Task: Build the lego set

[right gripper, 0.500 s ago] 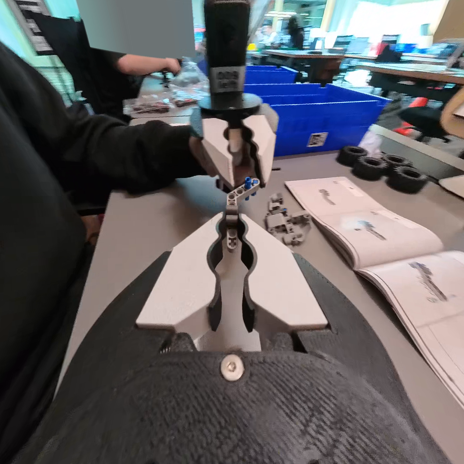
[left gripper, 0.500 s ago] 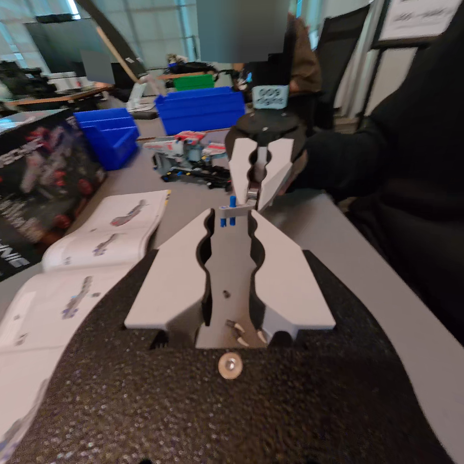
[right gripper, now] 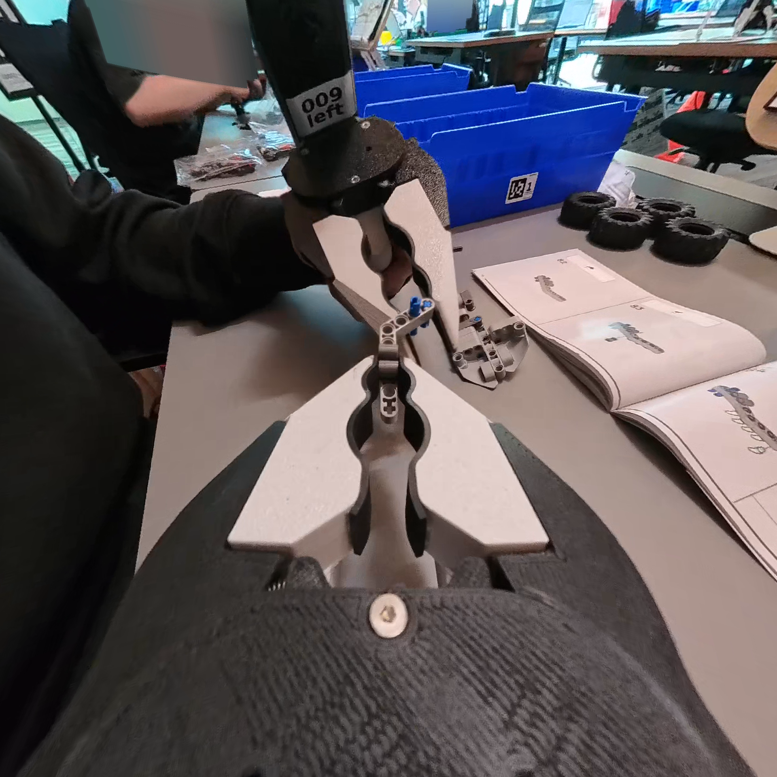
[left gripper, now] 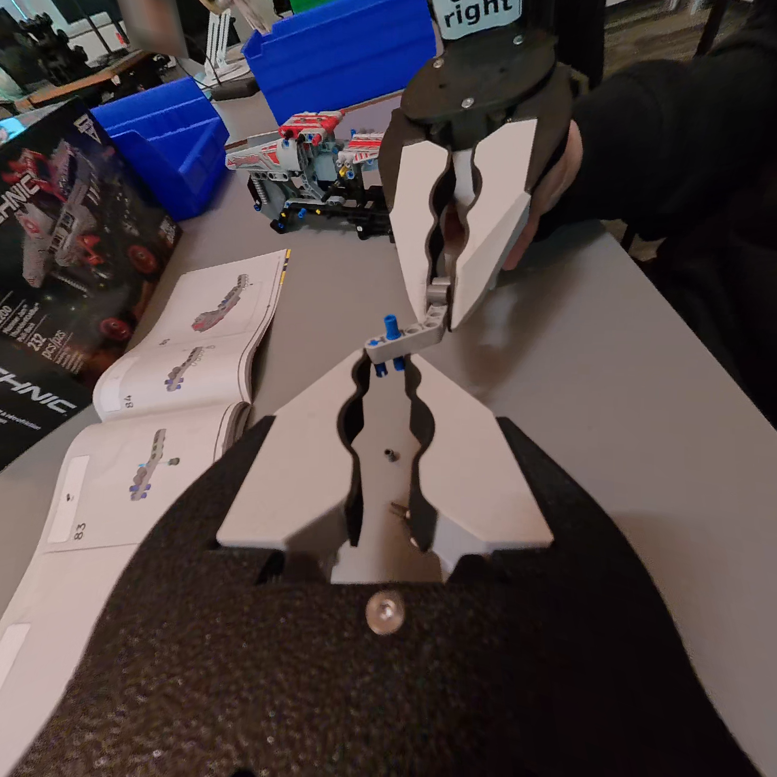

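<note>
Closer now than half a second back: both grippers have drawn together, and the bent grey beam [left gripper: 414,332] sits higher over the grey table [left gripper: 588,378] and fills more of each view.

Right gripper [right gripper: 389,365]: I read it as clamped on the dark grey end of the beam [right gripper: 389,357], the piece pinched at the tips with its tail lying back between the fingers. From the left wrist view the same gripper [left gripper: 439,294] comes down from above, beam hanging out of its tips and bending toward me.

Left gripper [left gripper: 384,357]: jaws parted, nothing gripped. The beam's free end with its blue pins [left gripper: 389,326] hovers just at the fingertips; I cannot tell whether it touches them. In the right wrist view that gripper [right gripper: 420,332] stands spread around the pinned end.

On the table: open instruction booklet [left gripper: 202,336], set box [left gripper: 63,235] at left, part-built red and grey model [left gripper: 311,168] beyond, blue bins [left gripper: 336,63]. Right wrist view adds a small grey sub-assembly [right gripper: 490,349] beside the booklet [right gripper: 630,328] and four black tyres [right gripper: 643,227].
</note>
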Available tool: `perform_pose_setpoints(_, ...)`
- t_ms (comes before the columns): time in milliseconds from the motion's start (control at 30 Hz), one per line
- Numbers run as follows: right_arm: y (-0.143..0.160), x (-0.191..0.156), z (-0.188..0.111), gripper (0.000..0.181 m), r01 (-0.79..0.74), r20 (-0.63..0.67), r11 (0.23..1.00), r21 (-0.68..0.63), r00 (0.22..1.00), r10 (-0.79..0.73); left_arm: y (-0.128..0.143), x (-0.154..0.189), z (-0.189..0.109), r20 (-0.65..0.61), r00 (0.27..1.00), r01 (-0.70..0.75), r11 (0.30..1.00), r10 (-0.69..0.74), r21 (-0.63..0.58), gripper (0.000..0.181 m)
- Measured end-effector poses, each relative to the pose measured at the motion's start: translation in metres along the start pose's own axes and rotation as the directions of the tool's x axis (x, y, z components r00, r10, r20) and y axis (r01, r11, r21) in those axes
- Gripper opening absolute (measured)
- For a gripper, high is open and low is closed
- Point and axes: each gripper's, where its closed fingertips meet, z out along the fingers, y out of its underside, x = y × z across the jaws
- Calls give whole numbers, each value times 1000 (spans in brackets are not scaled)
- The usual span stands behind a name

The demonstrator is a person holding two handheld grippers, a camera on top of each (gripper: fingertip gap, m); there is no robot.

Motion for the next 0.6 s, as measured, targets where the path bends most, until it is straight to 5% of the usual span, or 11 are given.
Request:
perform_pose_setpoints(300, 11, 5, 4, 6, 49, -40, 996, -80, 998, -53, 6, -5, -2, 22, 1000, 13, 999, -12, -33, 18)
perform_pose_setpoints(500, 25, 20, 4, 6, -12, -117, 985, -170, 993, -8, -16, 3, -10, 31, 995, -99, 995, 98, 19, 20)
perform_pose_setpoints(600, 35, 15, 11, 6, 47, -104, 968, -246, 992, -74, -5, 11, 1, 12, 991, -130, 988, 132, -81, 15)
